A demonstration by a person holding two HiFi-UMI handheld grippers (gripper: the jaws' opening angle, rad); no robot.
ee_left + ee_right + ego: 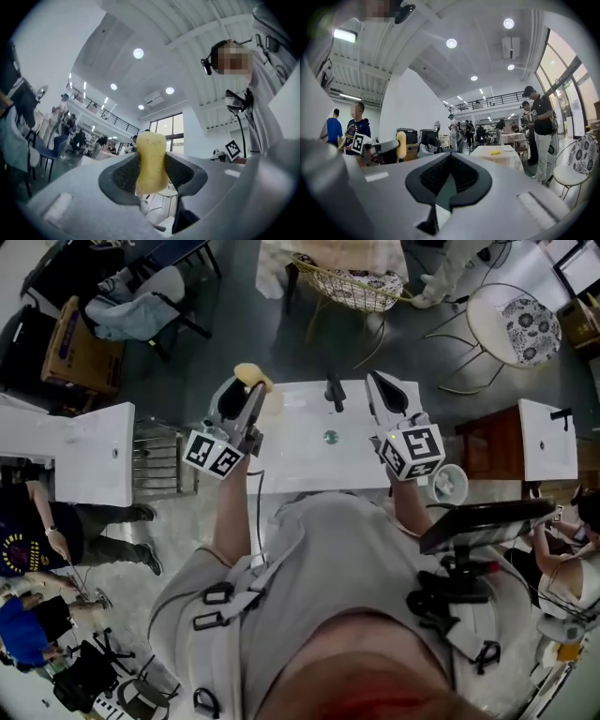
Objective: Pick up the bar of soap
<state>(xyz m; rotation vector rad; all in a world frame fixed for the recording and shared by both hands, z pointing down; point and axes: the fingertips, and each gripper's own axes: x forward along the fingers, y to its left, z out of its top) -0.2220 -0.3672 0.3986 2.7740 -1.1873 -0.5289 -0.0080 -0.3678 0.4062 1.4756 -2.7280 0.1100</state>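
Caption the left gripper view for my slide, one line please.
Left gripper holds the yellow bar of soap between its jaws, ceiling lights behind.

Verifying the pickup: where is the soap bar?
The yellow soap bar is clamped in the left gripper, by the white sink's far-left corner in the head view.
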